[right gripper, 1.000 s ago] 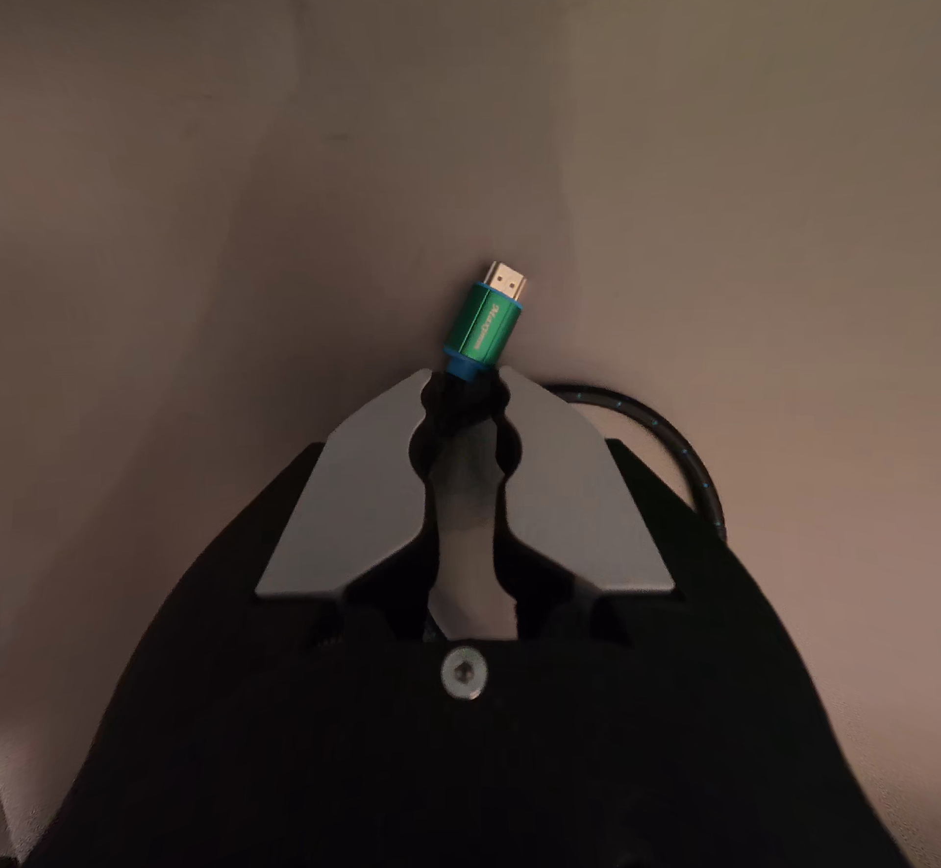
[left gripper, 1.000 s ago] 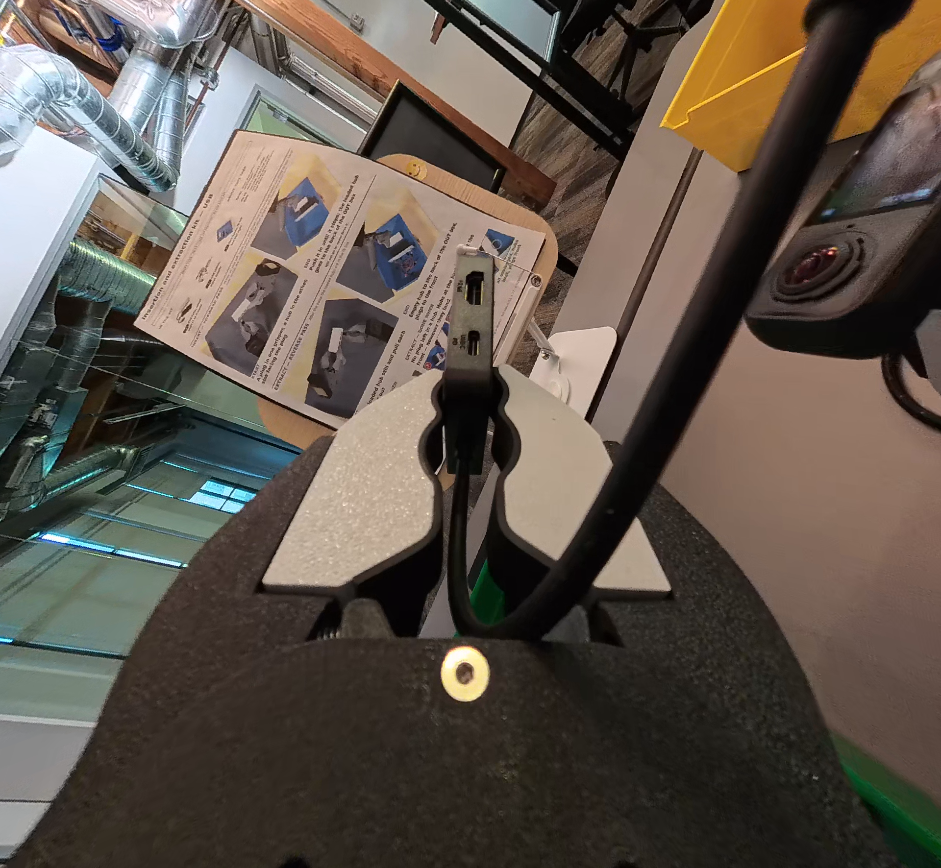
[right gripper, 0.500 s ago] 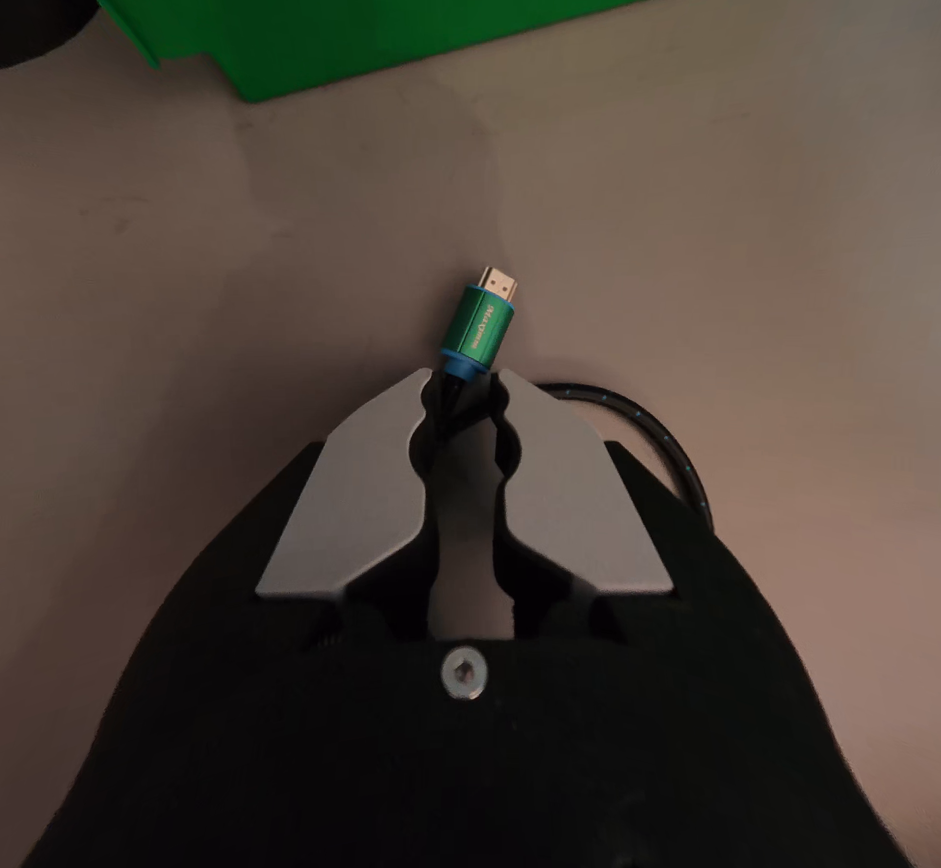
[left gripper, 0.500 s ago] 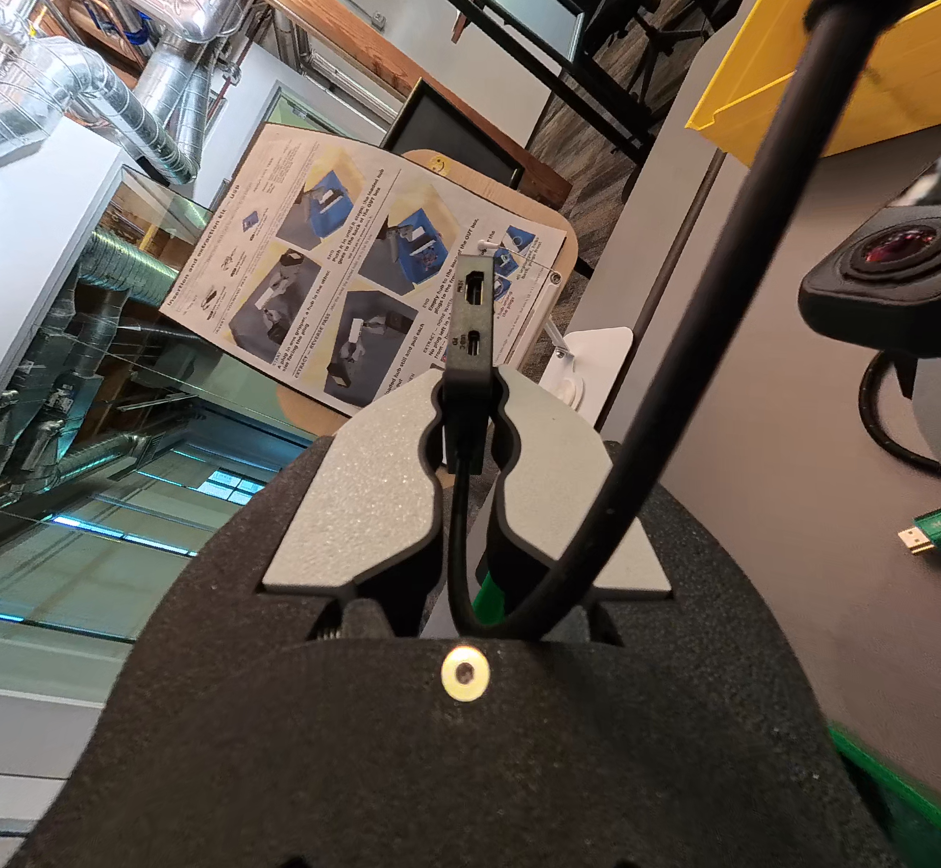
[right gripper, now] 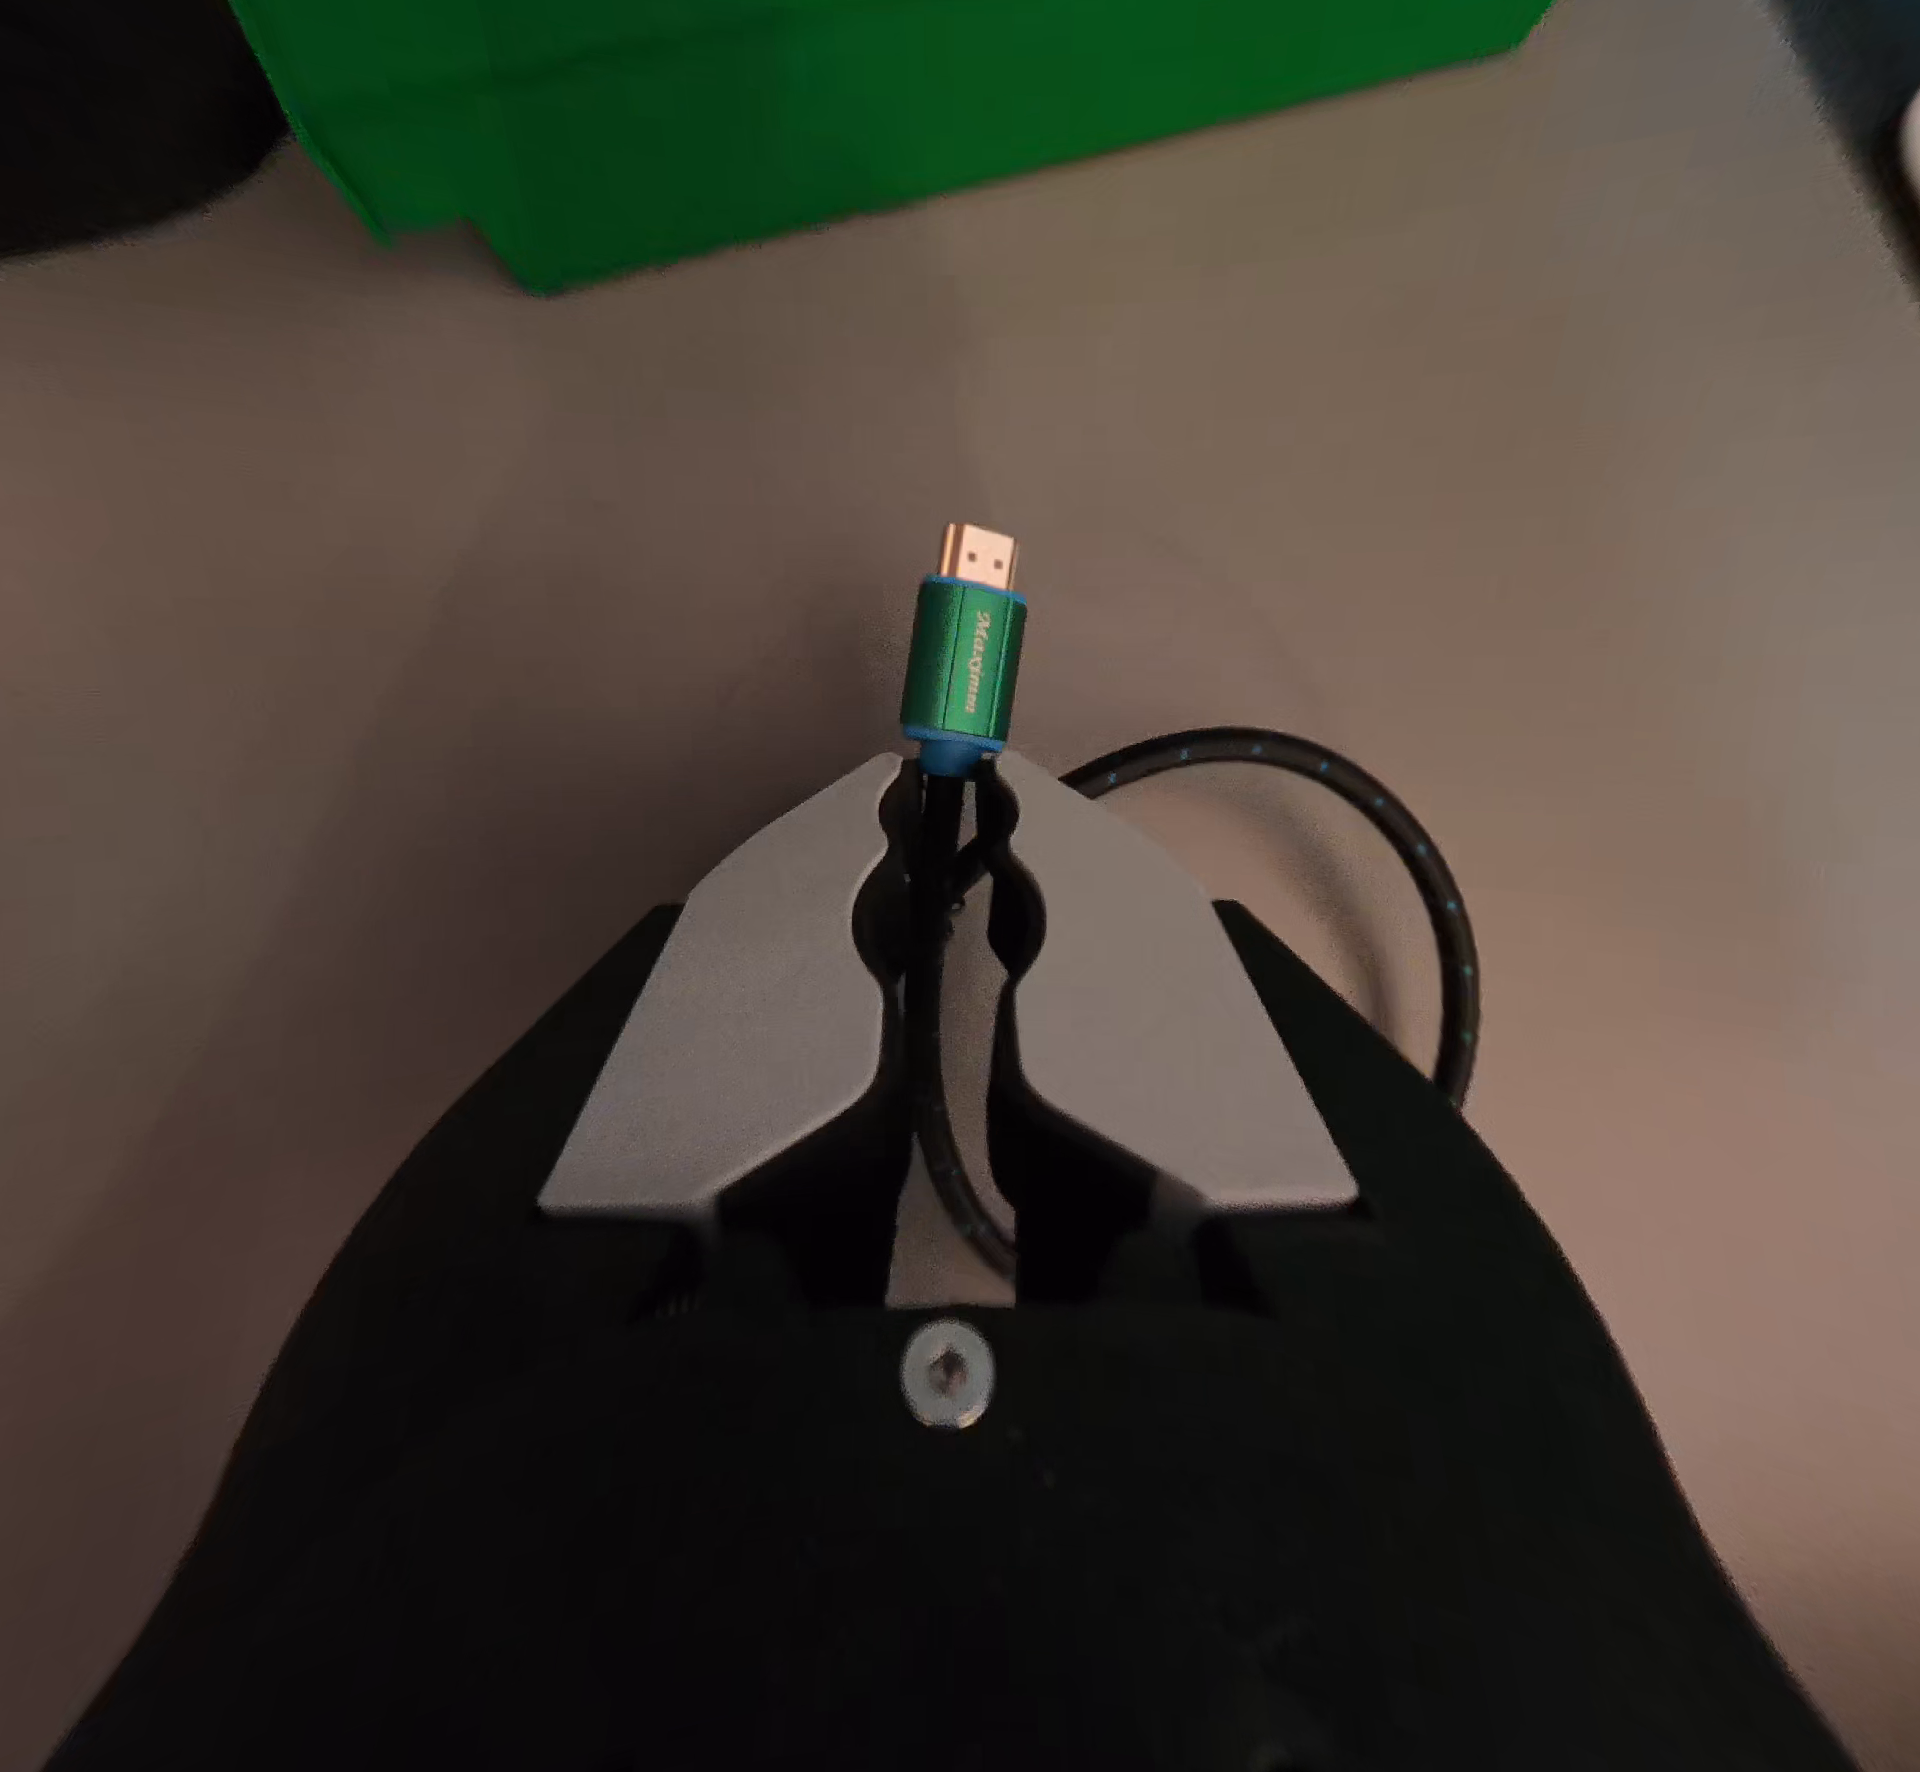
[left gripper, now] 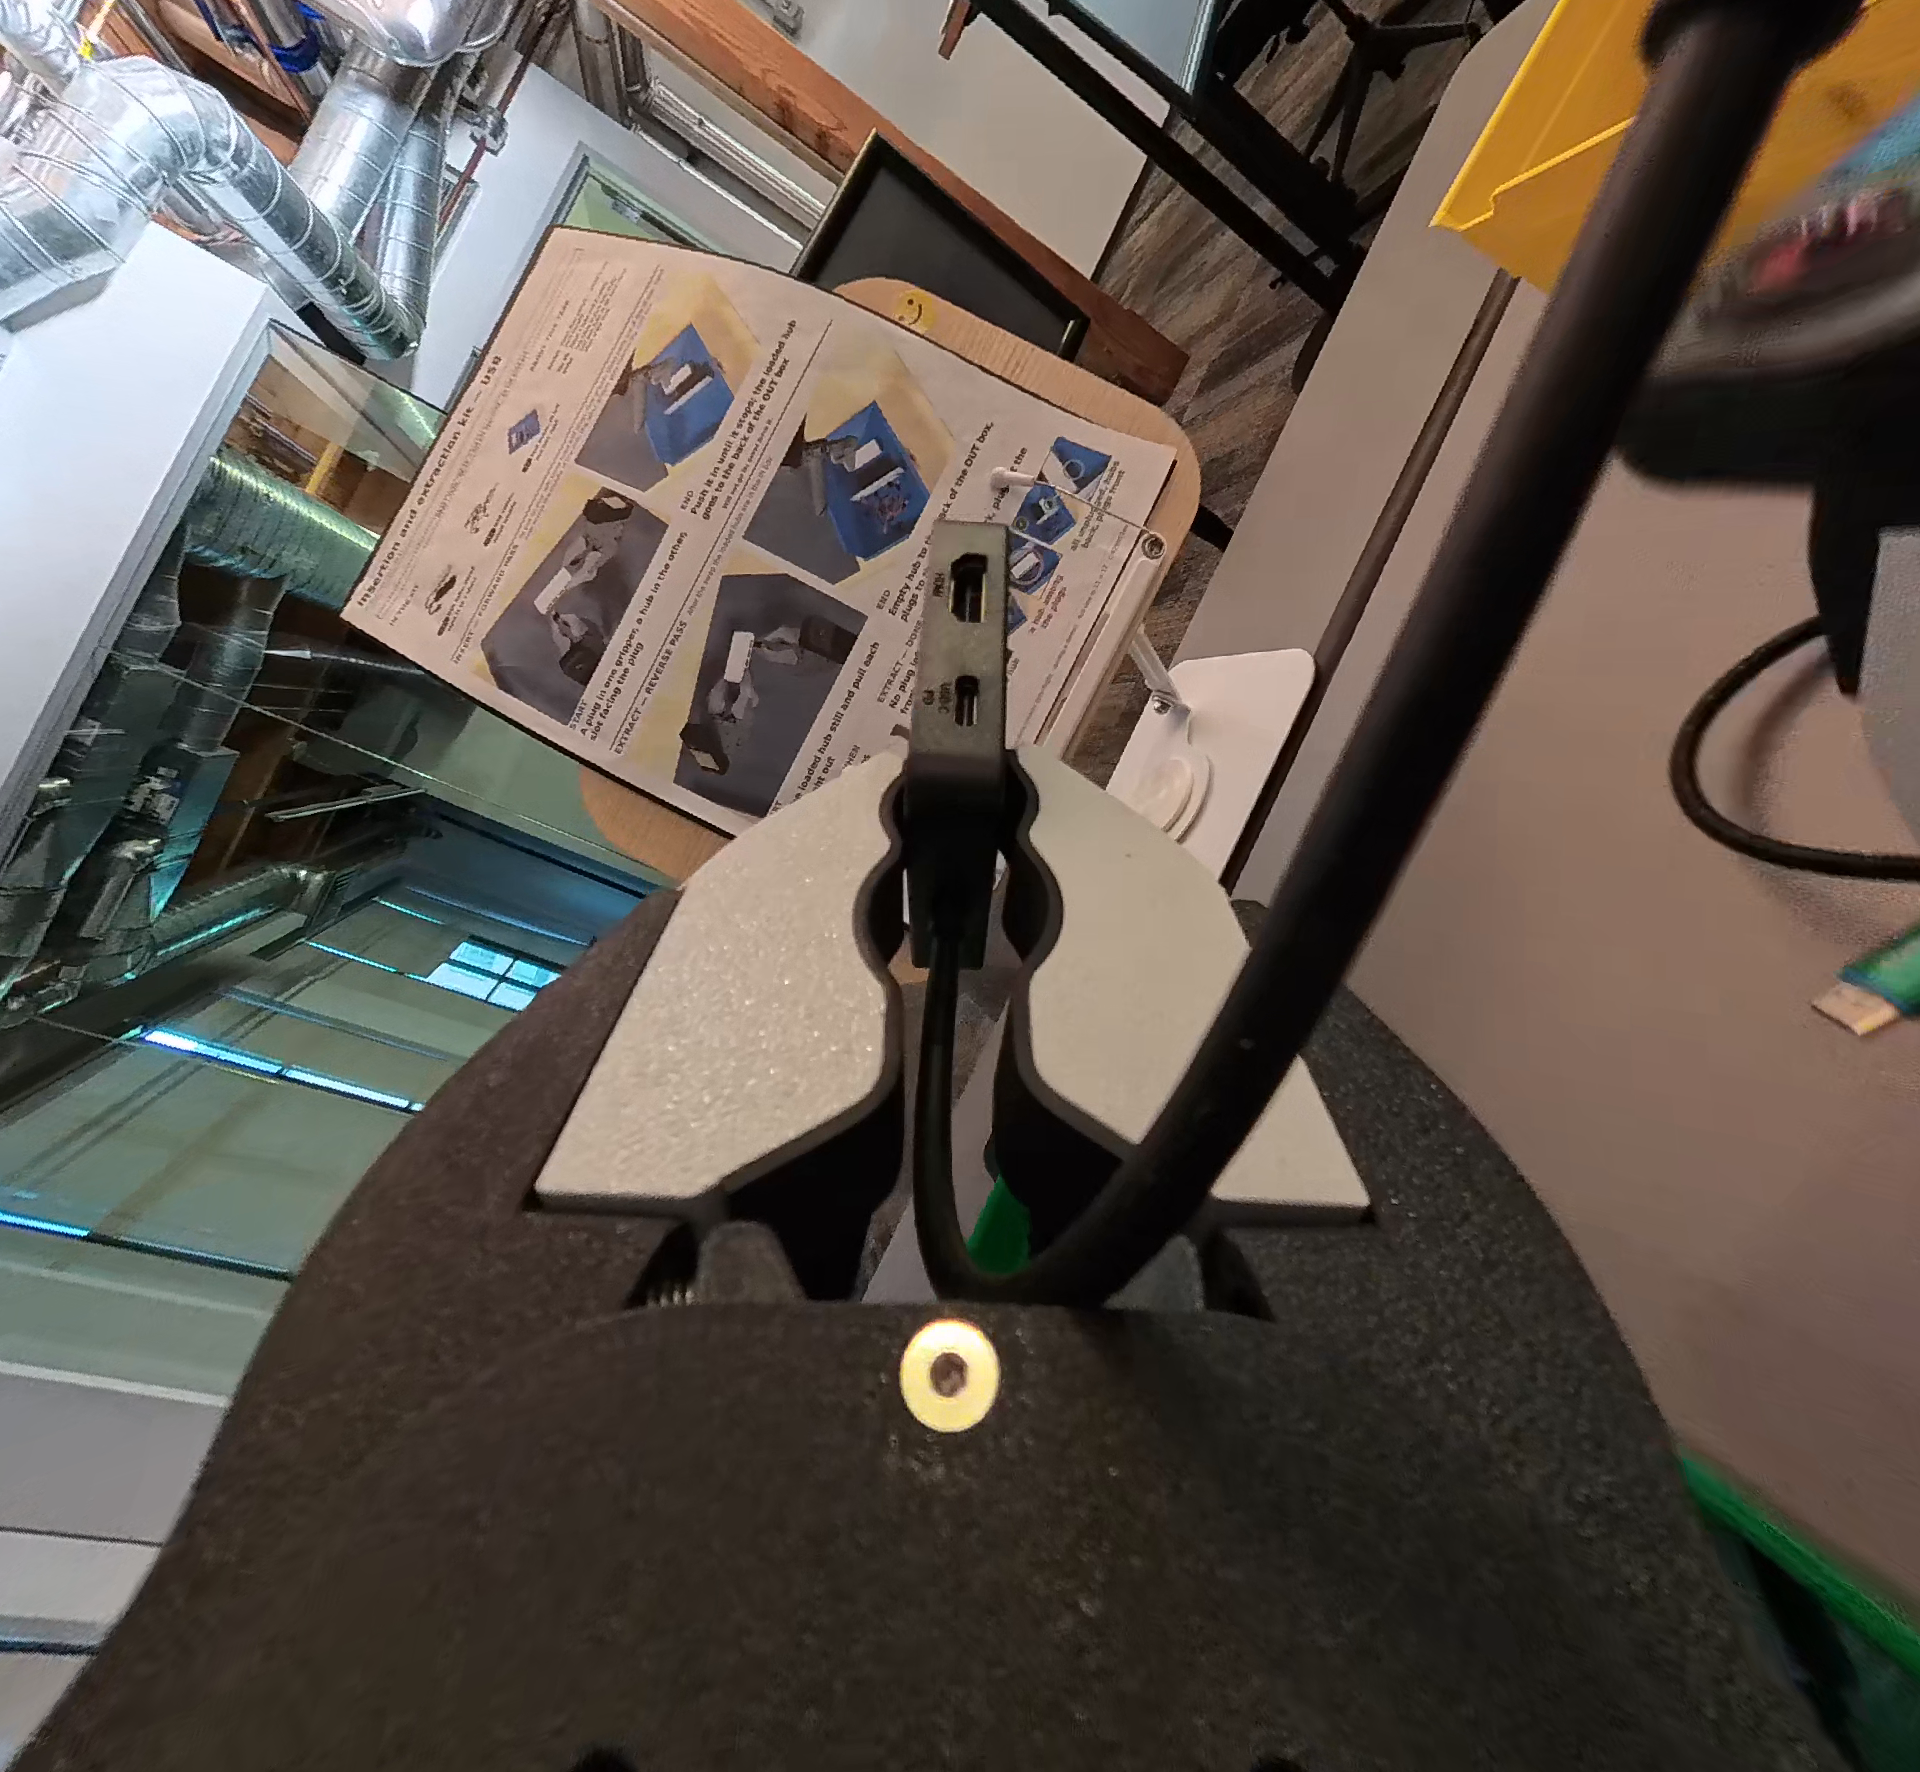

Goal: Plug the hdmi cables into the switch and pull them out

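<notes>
The switch [left gripper: 958,673] stands up between the left gripper [left gripper: 954,792] fingertips, its cord [left gripper: 1455,683] looping back and up to the right. Behind it leans a sheet [left gripper: 665,517]. The plug [right gripper: 964,652] juts ahead of the right gripper [right gripper: 951,772]; its cable [right gripper: 1392,849] curls right. A bin [right gripper: 831,39] lies beyond.

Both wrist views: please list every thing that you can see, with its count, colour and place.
switch: 1, black, held upright in the left gripper, ports empty
switch cable: 1, black, arching up to the right
HDMI plug: 1, green with gold tip, beyond the right gripper's fingertips
HDMI cable: 1, black braided, looping right
green bin: 1, on the table ahead
yellow bin: 1, upper right
instruction sheet: 1, printed, behind the switch
table: 1, grey
left gripper: 1, grey fingers, shut on the switch
right gripper: 1, grey fingers, shut on the HDMI cable
</notes>
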